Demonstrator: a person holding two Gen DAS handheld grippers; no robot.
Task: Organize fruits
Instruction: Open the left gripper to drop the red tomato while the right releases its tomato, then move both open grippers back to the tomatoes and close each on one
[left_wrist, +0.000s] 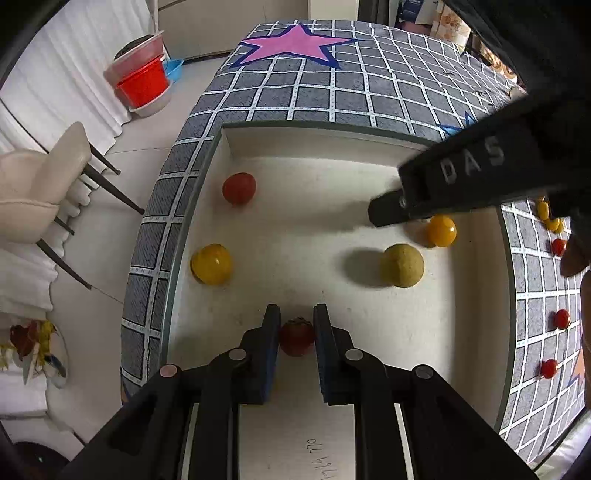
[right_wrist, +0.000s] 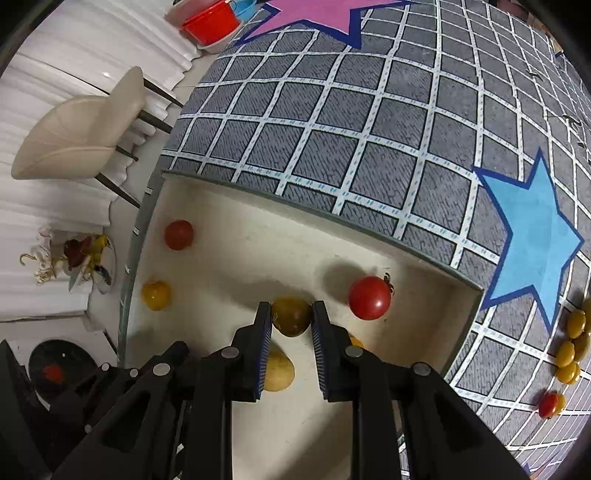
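A white tray (left_wrist: 280, 147) with a grey rim lies on the checked cloth. My left gripper (left_wrist: 296, 320) is shut on a dark red tomato (left_wrist: 296, 338) over the tray's near part. A red tomato (left_wrist: 239, 188), a yellow tomato (left_wrist: 211, 263), an olive-yellow fruit (left_wrist: 402, 265) and an orange-yellow tomato (left_wrist: 441, 230) lie in the tray. My right gripper (right_wrist: 291, 314) is shut on an olive-yellow tomato (right_wrist: 291, 316) above the tray (right_wrist: 436, 317). A red tomato (right_wrist: 369, 297) lies just to its right. Its black body (left_wrist: 461, 177) reaches in from the right.
Several loose yellow tomatoes (right_wrist: 572, 343) and a red one (right_wrist: 548, 404) lie on the cloth right of the tray. More red tomatoes (left_wrist: 561, 318) sit by the tray's right rim. A beige chair (left_wrist: 37, 192) and red bins (left_wrist: 142, 83) stand on the floor at left.
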